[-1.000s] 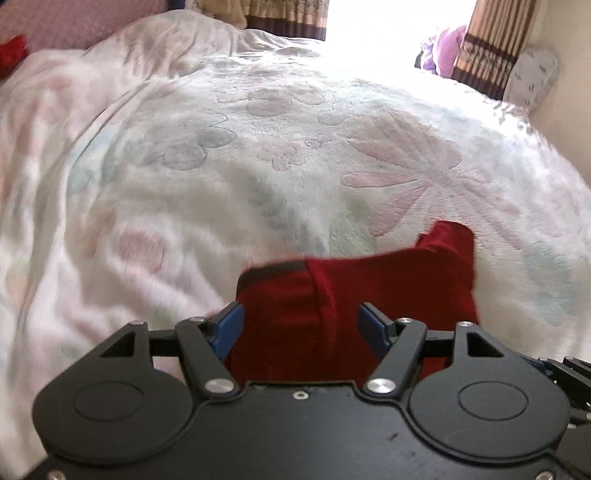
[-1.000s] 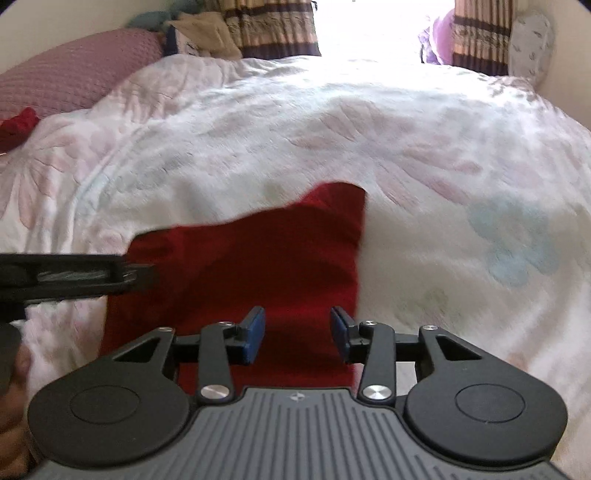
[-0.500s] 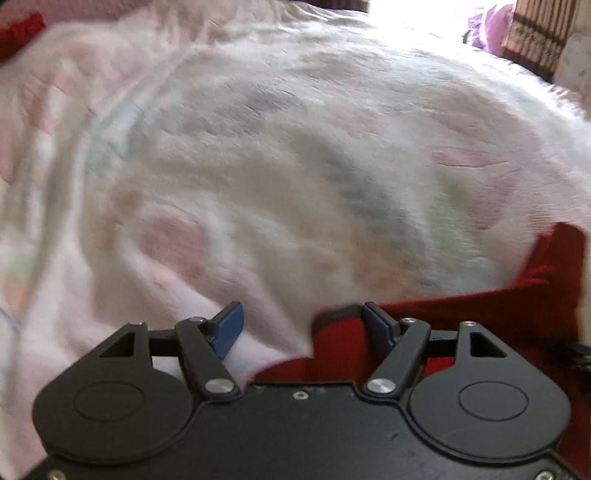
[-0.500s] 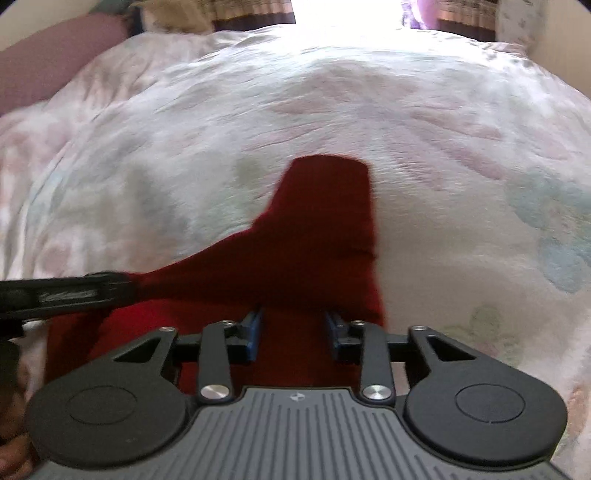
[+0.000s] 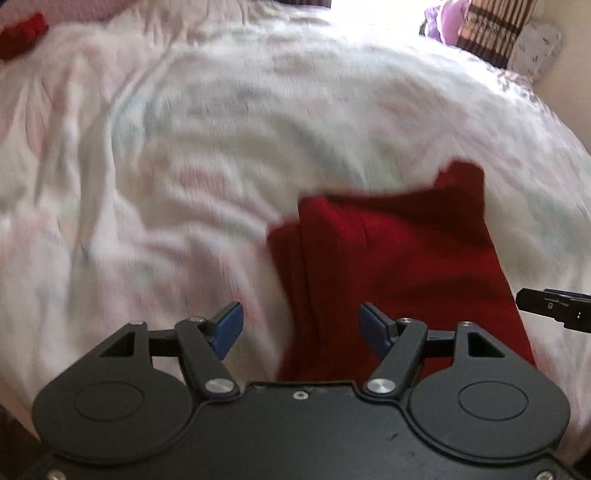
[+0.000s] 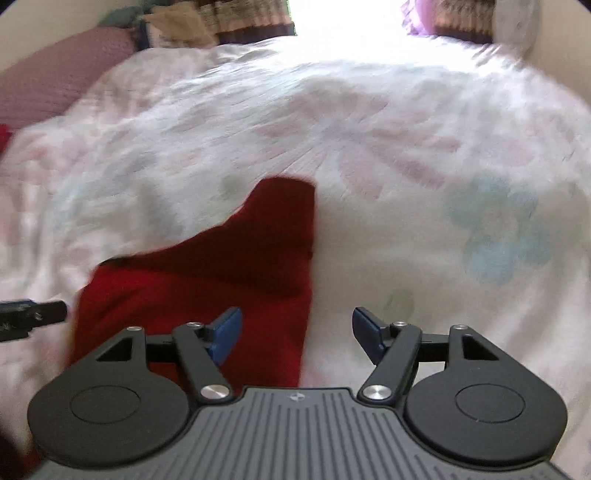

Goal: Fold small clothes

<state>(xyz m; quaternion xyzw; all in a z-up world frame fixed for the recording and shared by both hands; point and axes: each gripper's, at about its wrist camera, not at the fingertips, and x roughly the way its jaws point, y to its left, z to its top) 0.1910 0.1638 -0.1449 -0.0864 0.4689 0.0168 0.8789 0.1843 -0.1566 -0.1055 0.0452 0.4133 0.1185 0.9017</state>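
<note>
A small dark red garment (image 5: 391,258) lies flat on the white flowered bedspread (image 5: 221,129), folded over with one leg end pointing away. My left gripper (image 5: 301,326) is open and empty over the garment's left near edge. My right gripper (image 6: 295,334) is open and empty over the garment's (image 6: 221,273) right near edge. The right gripper's tip (image 5: 554,308) shows at the right edge of the left wrist view. The left gripper's tip (image 6: 33,314) shows at the left edge of the right wrist view.
The bedspread (image 6: 406,155) fills both views. A purple pillow (image 6: 55,85) and another red cloth (image 5: 22,33) lie at the far left. Striped curtains (image 5: 491,26) and a purple object (image 5: 441,18) stand beyond the bed at a bright window.
My right gripper has opened wide and let go of the red garment. My left gripper swung left, then back over the garment's left edge. Both views are motion-blurred.
</note>
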